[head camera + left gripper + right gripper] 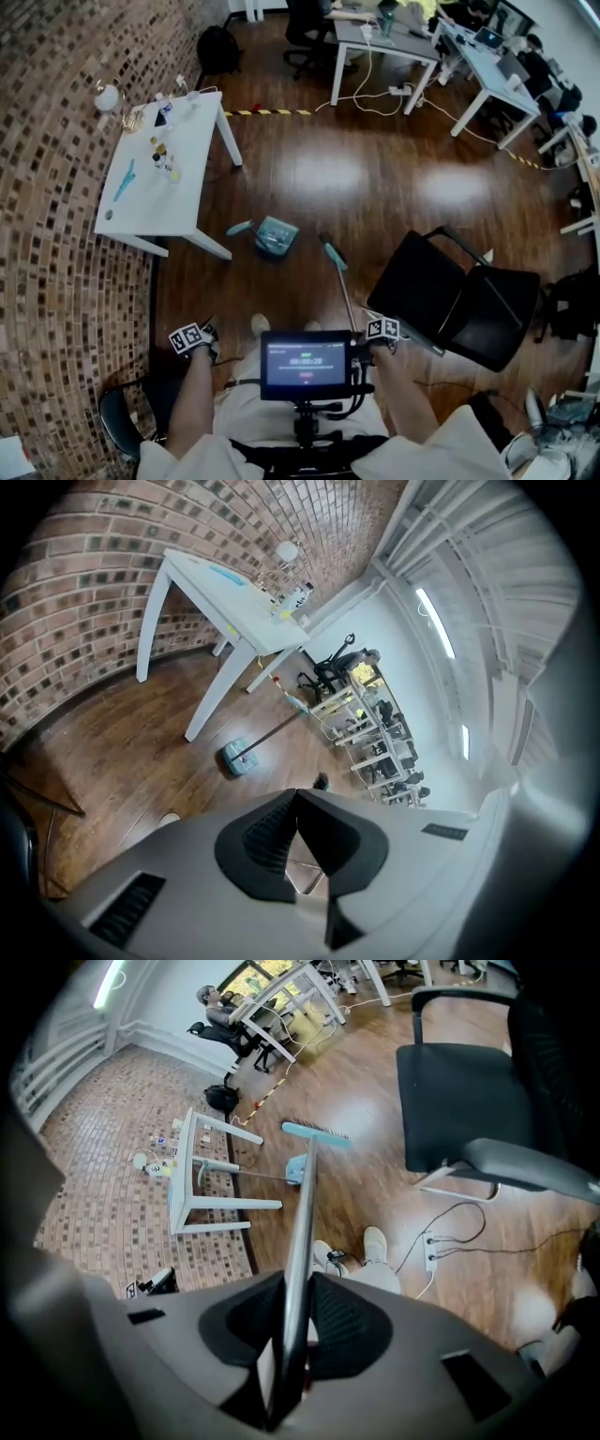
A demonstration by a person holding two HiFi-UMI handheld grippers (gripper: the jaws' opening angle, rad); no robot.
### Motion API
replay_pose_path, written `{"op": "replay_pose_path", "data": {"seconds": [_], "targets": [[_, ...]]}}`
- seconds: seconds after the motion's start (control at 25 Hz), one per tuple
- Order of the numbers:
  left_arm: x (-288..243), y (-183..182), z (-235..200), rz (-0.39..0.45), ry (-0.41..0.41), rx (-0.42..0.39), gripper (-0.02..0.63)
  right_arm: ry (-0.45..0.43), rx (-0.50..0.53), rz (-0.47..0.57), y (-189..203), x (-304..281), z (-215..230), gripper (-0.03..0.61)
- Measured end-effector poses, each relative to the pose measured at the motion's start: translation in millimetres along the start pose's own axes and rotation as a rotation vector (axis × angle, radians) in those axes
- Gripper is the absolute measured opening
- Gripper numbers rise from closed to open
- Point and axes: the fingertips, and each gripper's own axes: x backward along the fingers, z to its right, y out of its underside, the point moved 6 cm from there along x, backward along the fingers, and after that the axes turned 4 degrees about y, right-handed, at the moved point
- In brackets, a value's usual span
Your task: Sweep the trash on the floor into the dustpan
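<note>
Holding the broom (343, 286) by its metal handle in the right gripper (292, 1283), clamped hard onto the tube near its upper end, presumably for long reach and leverage without stooping

Carrying nothing in the left gripper (296, 799): shut pad against pad on empty air, at the near left of the dustpan (274, 235) and well apart from it (probably spare for now, free for steadying the pan later)

Finding the dustpan flat on the wooden floor (309, 178), with the white surface (178, 141) just to its left and the black chair (441, 281) well to its right

Setting the broom's teal head (335, 253) low and just right of the dustpan, near but not touching, likely poised for short strokes into the pan; unable to tell whether on the floor or just above it

Running the broom's long axis from the right gripper forward and down, away from the person, slanting slightly toward the dustpan; pointing the bristle end at the floor beside it, head crosswise to the handle

Turning the dustpan's short handle away from the broom, toward the surface, so judging the open mouth as facing the broom side, though not sure of it

Unable to pick out any trash near the dustpan: too small or hidden
</note>
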Motion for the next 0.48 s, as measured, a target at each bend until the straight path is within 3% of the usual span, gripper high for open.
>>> {"op": "replay_pose_path", "data": {"seconds": [0.12, 0.32, 0.4, 0.48], "targets": [[-1.0, -1.9, 2.8, -0.015, -0.027, -0.036, 0.001, 0.015, 0.003, -0.01, 0.8, 3.2, -5.5, 0.101], [3.6, -6.6, 6.1, -0.081, -0.121, -0.205, 0.007, 0.023, -0.019, -0.016, 8.2, 1.7, -4.7, 0.101], [3.3, -6.6, 7.9, -0.105, -0.148, -0.25, 0.107, 0.016, -0.035, -0.029, 9.9, -1.8, 1.1, 0.101], [3.3, -4.6, 9.9, -0.113, -0.161, -0.272, 0.123, 0.004, -0.042, -0.032, 9.9, -4.2, 7.0, 0.101]]}}
